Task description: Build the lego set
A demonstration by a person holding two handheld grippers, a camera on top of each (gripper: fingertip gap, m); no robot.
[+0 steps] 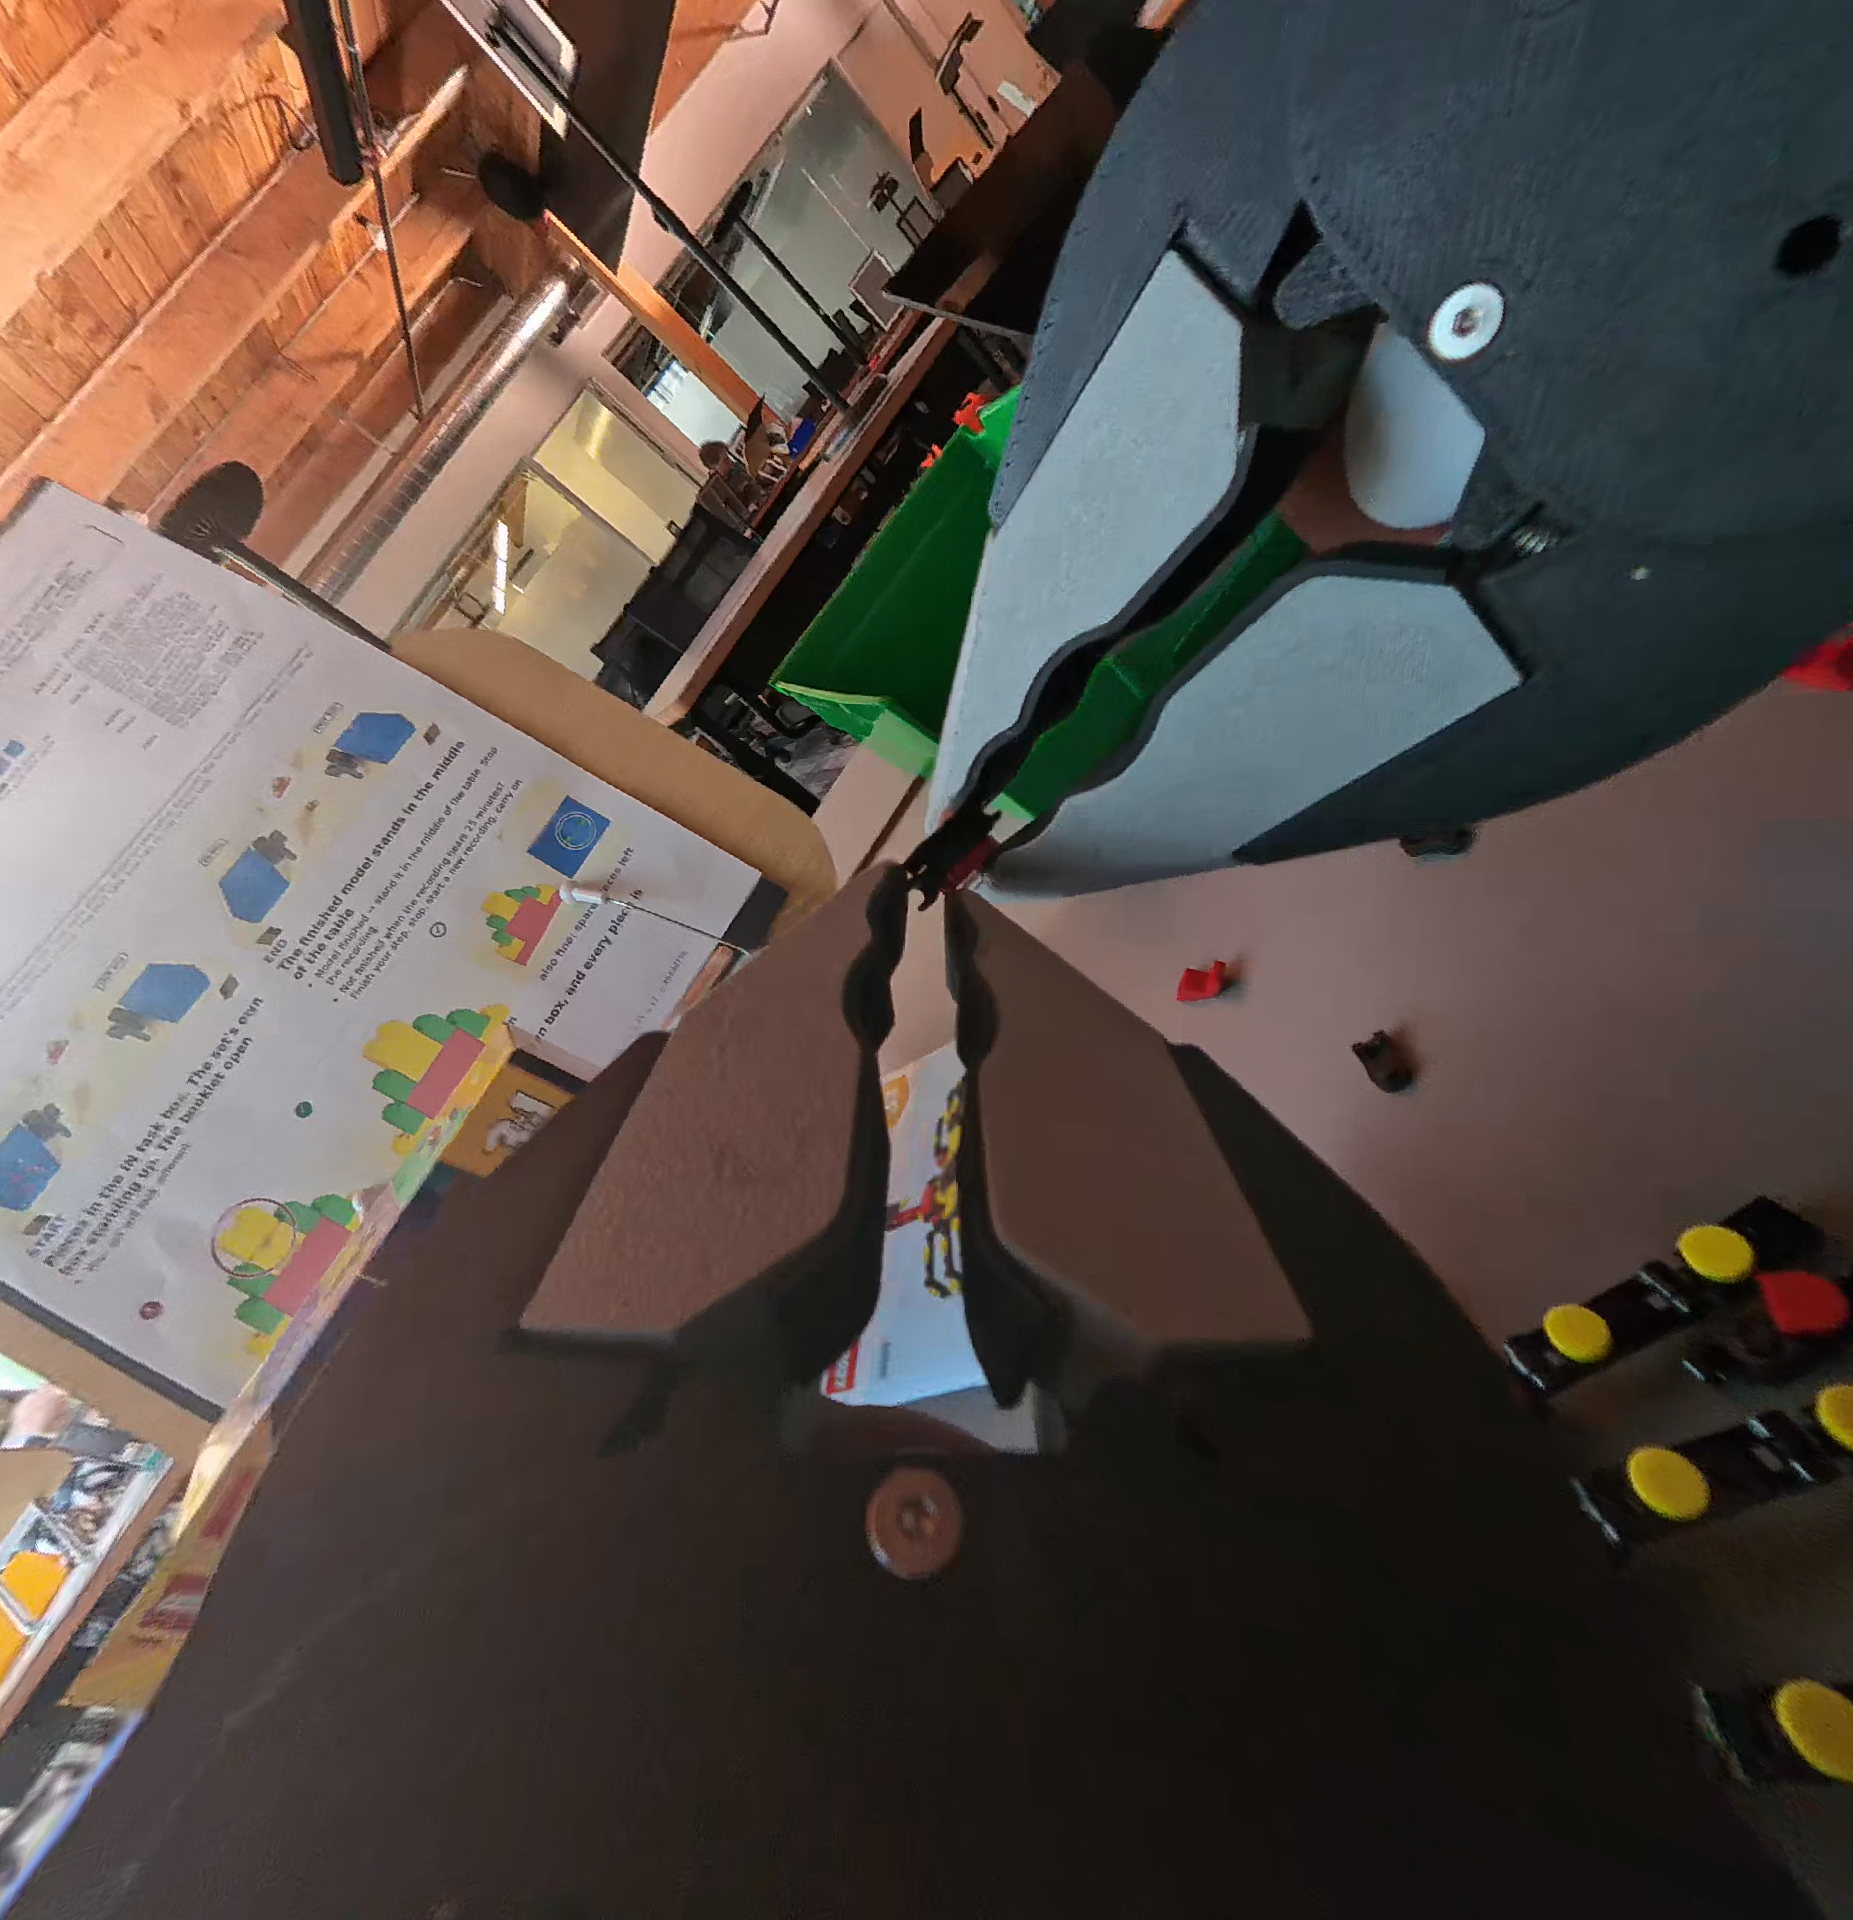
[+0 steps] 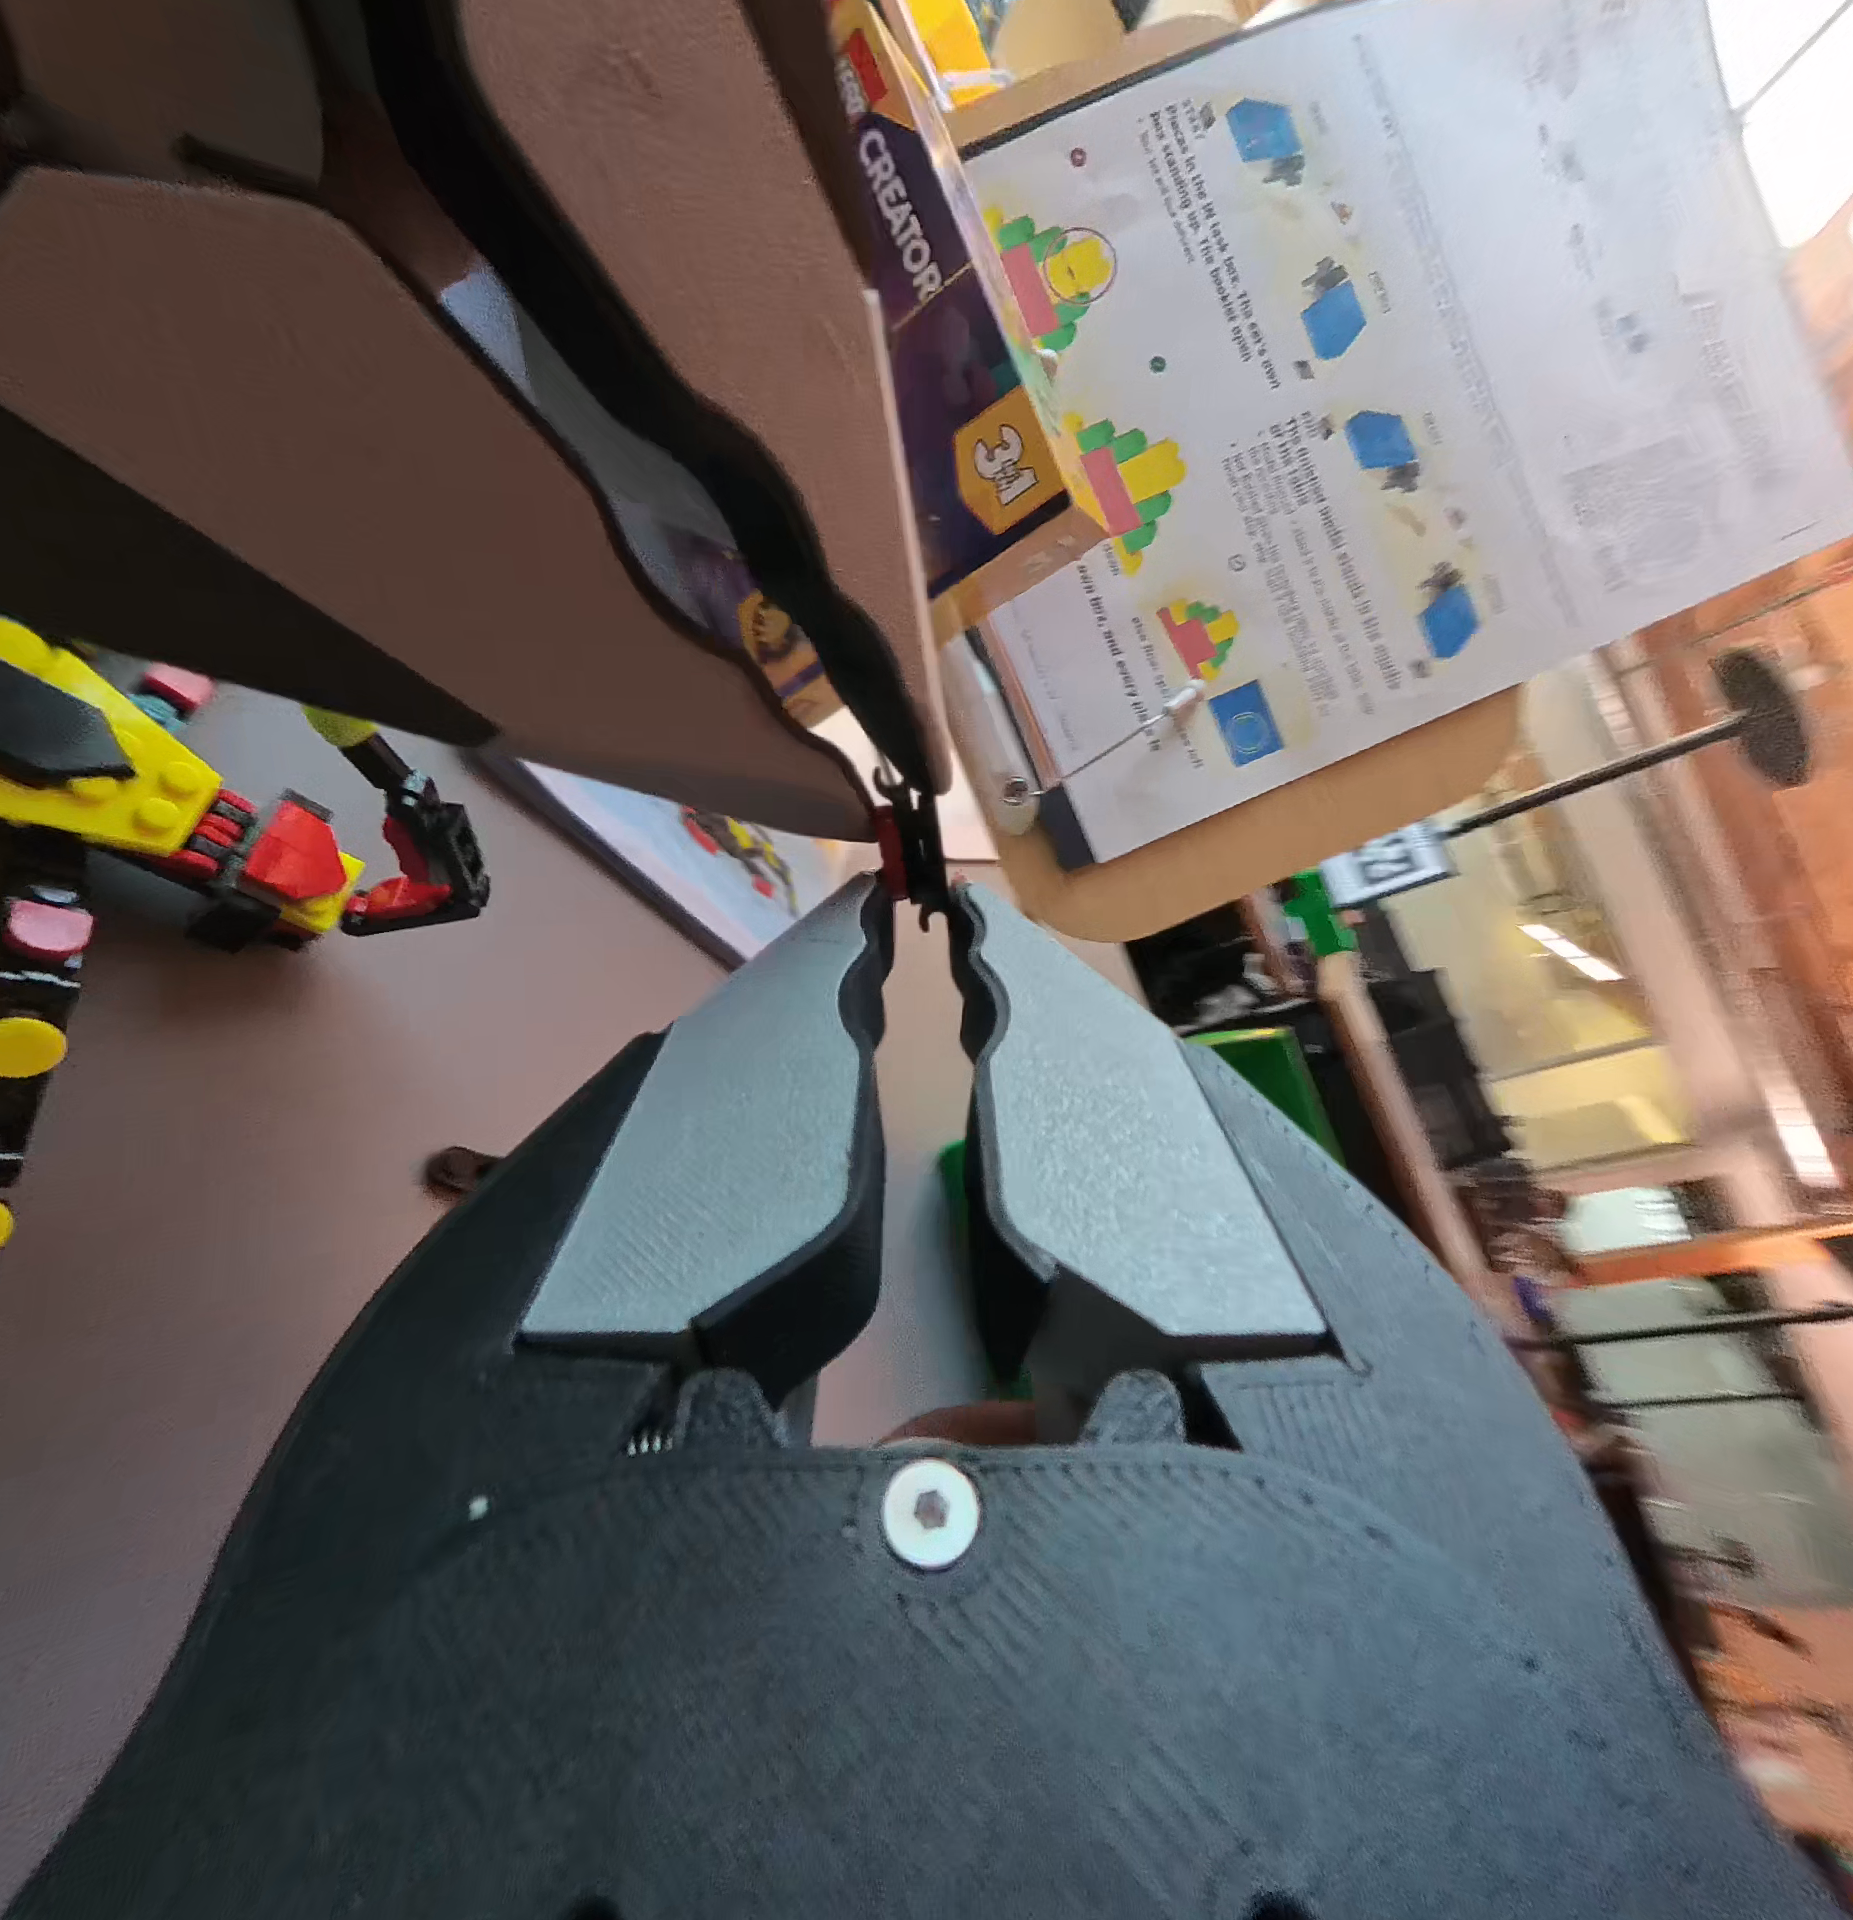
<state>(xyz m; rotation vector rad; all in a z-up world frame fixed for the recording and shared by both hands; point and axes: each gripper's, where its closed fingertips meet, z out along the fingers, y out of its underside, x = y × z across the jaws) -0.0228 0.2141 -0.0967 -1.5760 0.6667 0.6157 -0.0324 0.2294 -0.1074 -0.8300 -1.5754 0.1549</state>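
From the left wrist view: the left claw (image 1: 927,899) is clenched at its tips on a tiny black-and-red clip assembly (image 1: 953,857), held up above the table (image 1: 1524,987). The right claw (image 1: 979,842) comes in from the upper right and meets the same small assembly tip to tip. Loose bits lie below: a red piece (image 1: 1202,980) and a dark piece (image 1: 1384,1060), with black strips capped by yellow discs (image 1: 1670,1481) near the edge. An instruction sheet (image 1: 278,883) stands to the left, a green bin (image 1: 901,623) behind.

Over to the right wrist view: the right claw (image 2: 922,904) pinches the lower end of the assembly (image 2: 906,836), the left claw (image 2: 901,779) the upper end. A partly built yellow, red and black model (image 2: 226,831) sits on the table at left, clearly unfinished, by my reckoning. A purple set box (image 2: 932,312) stands behind.
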